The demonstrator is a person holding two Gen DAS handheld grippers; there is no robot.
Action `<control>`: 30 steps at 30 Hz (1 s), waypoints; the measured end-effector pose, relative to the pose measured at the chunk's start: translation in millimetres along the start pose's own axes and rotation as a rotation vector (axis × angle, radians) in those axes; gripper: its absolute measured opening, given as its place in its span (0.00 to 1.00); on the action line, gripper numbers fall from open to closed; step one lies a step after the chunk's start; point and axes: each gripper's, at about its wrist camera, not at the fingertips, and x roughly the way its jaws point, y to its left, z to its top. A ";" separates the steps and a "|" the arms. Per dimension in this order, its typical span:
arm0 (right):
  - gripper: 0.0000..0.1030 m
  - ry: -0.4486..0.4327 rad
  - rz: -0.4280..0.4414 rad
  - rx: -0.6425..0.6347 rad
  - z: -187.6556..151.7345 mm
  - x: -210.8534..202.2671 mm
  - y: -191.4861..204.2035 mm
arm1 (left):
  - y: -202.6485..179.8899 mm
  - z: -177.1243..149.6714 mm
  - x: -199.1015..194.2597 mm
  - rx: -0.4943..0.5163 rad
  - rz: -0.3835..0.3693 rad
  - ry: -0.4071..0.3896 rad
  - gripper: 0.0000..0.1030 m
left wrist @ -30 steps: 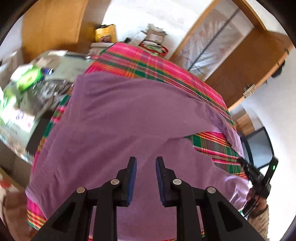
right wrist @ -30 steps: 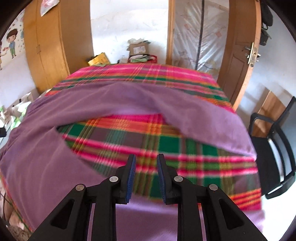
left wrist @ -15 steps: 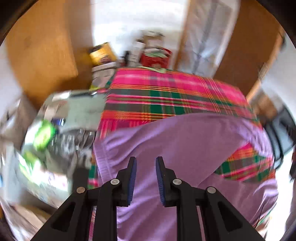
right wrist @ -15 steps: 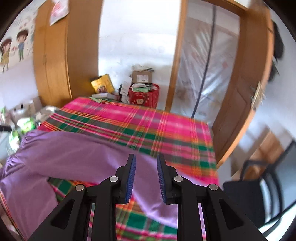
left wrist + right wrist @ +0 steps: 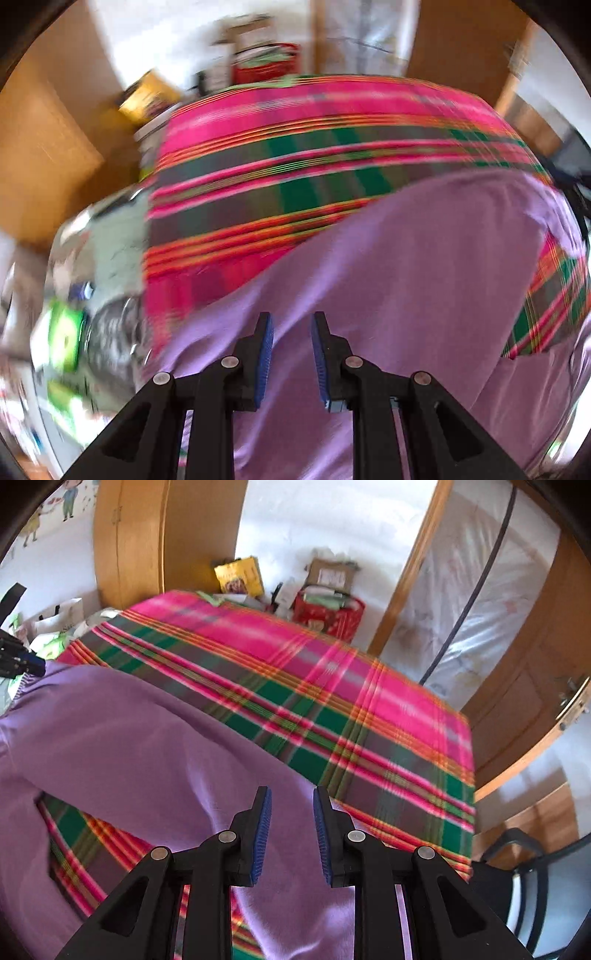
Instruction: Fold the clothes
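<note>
A purple garment (image 5: 424,266) lies spread over the near part of a table covered with a pink and green plaid cloth (image 5: 295,155). My left gripper (image 5: 291,321) hangs open above the garment's left part, pointing steeply down, with nothing between its blue pads. The left wrist view is blurred. In the right wrist view the garment (image 5: 122,738) runs as a wide band from the left edge to under my right gripper (image 5: 291,797), which is open and holds nothing. The plaid cloth (image 5: 332,686) shows through a gap at the lower left. The left gripper's blue-tipped fingers (image 5: 35,663) peek in at the far left.
Blurred clutter with green packaging (image 5: 70,332) sits left of the table. Behind the table stand a red box (image 5: 328,613) and a yellow box (image 5: 240,576). A black chair (image 5: 524,853) is at the right, by a wooden door (image 5: 535,672). A wooden wardrobe (image 5: 129,535) is at the back left.
Both views have swung. The left gripper has slid toward the garment's left side and rolled; the right gripper has slid right along the purple band. Both jaw gaps look unchanged.
</note>
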 end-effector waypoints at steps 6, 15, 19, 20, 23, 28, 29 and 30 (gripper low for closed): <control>0.32 0.053 0.083 0.024 -0.2 31.6 -22.6 | -31.7 36.2 33.1 0.097 -0.033 0.030 0.21; 0.33 0.143 0.088 -0.079 0.7 77.7 -33.6 | -42.4 57.5 49.0 0.134 -0.043 0.027 0.22; 0.33 0.132 0.132 -0.088 3.9 83.9 -35.0 | -52.4 59.1 47.5 0.168 -0.014 0.027 0.22; 0.33 0.134 0.149 -0.081 3.2 84.4 -36.5 | -55.7 57.1 46.0 0.182 -0.005 0.023 0.22; 0.33 0.139 0.200 -0.062 1.0 85.8 -40.8 | -60.2 55.9 44.2 0.193 0.002 0.020 0.21; 0.30 0.146 0.290 -0.027 -2.2 83.3 -41.0 | -59.6 53.7 44.3 0.154 -0.011 0.037 0.15; 0.21 0.144 0.300 -0.031 -2.8 82.4 -40.0 | -61.1 52.7 43.7 0.162 -0.013 0.036 0.11; 0.10 0.142 0.309 -0.035 -3.3 81.3 -39.0 | -62.6 51.8 43.0 0.169 -0.014 0.034 0.10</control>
